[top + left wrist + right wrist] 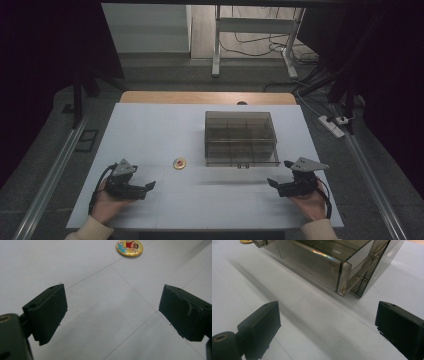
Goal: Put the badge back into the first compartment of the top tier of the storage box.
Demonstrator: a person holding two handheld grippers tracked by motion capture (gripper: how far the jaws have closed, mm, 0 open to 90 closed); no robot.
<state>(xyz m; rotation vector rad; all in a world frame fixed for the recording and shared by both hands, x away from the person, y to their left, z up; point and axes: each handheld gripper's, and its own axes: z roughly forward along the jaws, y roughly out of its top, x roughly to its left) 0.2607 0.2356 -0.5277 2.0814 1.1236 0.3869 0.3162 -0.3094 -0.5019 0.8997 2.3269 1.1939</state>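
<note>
A smoky see-through plastic box with several compartments stands mid-table. In the right gripper view its lower drawer sticks out a little from the case. A round yellow cartoon badge lies flat on the table to the left of the box, and it appears again far ahead in the left gripper view. My left gripper is open near the front left, its jaws wide apart over bare table. My right gripper is open at the front right, in front of the box's corner. Neither holds anything.
The white table top has thin seam lines. A wooden edge runs along its far side. Beyond it stand a desk frame and floor cables, with a power strip on the floor at the right.
</note>
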